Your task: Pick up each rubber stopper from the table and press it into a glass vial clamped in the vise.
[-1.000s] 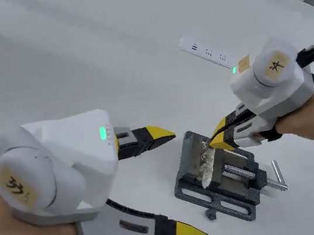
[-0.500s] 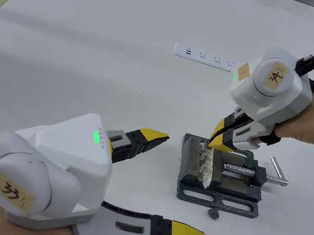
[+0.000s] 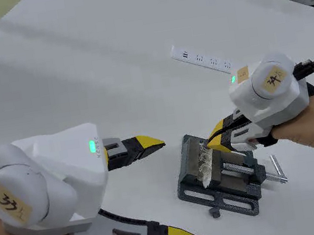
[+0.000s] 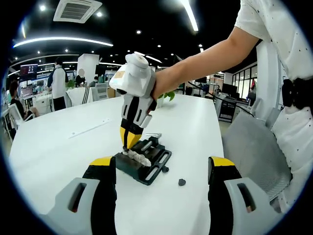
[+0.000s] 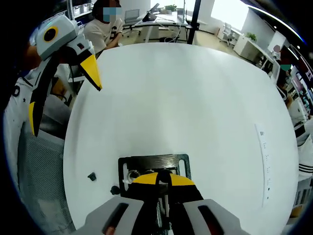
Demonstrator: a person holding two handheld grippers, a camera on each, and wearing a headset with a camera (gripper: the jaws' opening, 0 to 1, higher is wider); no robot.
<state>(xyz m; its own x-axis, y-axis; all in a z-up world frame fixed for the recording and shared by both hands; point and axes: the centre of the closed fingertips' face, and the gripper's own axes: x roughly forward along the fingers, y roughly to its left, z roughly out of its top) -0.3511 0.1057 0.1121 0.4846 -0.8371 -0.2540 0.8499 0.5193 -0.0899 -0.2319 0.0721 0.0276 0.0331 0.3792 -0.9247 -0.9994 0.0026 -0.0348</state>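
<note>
Left gripper (image 3: 177, 192): jaws spread wide, nothing held, hovering above the white table (image 3: 80, 76) beside the vise (image 3: 227, 192). Right gripper (image 3: 211, 141): jaws pressed together, tips down on the glass vials (image 3: 204, 161) clamped in the vise. Can't tell if a stopper is pinched. One loose rubber stopper (image 4: 182, 182) lies near the vise. Power strip (image 3: 201, 59) sits further back, with an open office behind.

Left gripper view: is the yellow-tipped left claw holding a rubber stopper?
No, the left claw stands wide open, its jaws gripping nothing.
</note>
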